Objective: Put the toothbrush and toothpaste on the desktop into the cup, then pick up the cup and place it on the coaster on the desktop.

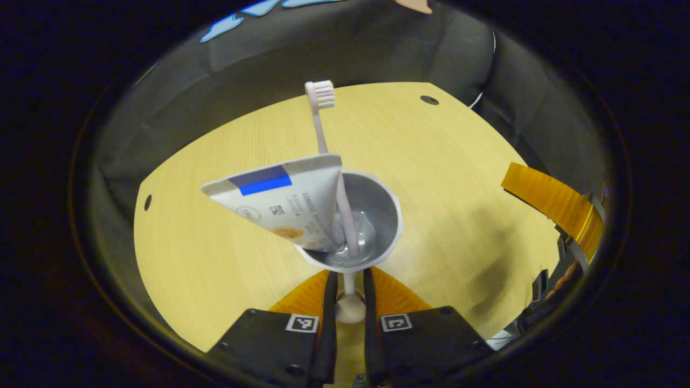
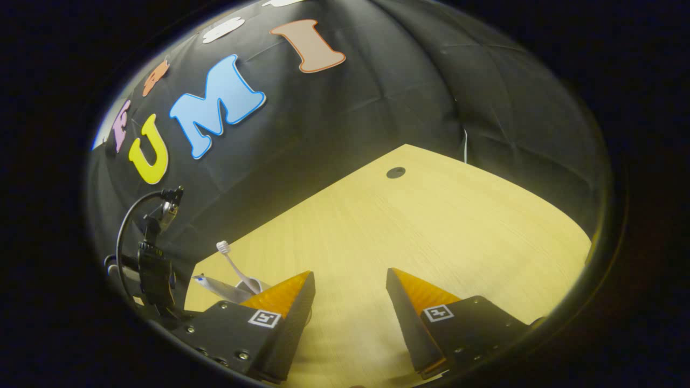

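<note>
Left claw (image 1: 349,288) nearly closed, pinching cup (image 1: 372,215) handle. Brush (image 1: 323,124) and paste (image 1: 280,202) already stand in cup, over counter (image 1: 458,178). Right claw (image 2: 349,293) wide open, holding nothing. Left to do: cup onto coaster.

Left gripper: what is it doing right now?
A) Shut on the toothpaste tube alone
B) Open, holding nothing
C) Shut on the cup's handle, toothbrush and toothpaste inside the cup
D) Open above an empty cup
C: in the left gripper view the left gripper has both fingers closed on the handle of the cup, which holds the toothbrush and the toothpaste.
</note>
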Action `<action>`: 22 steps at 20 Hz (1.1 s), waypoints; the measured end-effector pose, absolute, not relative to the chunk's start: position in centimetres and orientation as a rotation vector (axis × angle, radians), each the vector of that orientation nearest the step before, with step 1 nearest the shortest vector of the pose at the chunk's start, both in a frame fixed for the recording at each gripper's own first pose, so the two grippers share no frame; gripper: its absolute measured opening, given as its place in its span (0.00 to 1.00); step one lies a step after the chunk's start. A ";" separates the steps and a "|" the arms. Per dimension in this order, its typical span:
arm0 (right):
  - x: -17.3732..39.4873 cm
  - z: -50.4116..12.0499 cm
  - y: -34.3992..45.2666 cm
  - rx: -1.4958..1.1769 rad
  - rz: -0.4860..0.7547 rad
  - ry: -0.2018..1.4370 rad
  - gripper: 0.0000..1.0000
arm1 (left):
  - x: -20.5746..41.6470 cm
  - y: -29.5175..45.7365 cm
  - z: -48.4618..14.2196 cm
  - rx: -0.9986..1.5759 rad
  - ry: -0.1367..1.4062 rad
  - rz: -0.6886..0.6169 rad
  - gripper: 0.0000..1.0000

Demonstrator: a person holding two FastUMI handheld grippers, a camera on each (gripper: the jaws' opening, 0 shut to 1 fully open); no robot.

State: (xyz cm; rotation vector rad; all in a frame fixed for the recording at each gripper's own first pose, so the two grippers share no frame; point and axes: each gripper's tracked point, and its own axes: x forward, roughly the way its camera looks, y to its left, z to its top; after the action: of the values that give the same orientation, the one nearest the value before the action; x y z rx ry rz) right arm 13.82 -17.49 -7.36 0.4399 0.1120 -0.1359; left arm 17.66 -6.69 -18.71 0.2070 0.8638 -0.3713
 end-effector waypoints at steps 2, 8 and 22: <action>13.7 -7.3 -17.2 0.434 -0.127 0.112 0.81 | 17.7 -6.9 -18.8 0.202 0.852 -0.364 0.32; 13.3 -7.3 -16.2 0.420 -0.101 0.115 0.81 | 18.2 -7.0 -18.2 0.211 0.824 -0.341 0.36; 8.5 1.2 -9.5 0.265 0.013 -0.016 0.80 | 15.1 -3.8 -6.7 0.148 0.422 -0.297 0.55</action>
State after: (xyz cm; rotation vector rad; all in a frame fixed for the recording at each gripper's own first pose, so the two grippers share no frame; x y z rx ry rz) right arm 8.51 -9.50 1.24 0.2646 -0.0162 0.0128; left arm 15.10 -3.84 -6.66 0.1481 0.4216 -0.2967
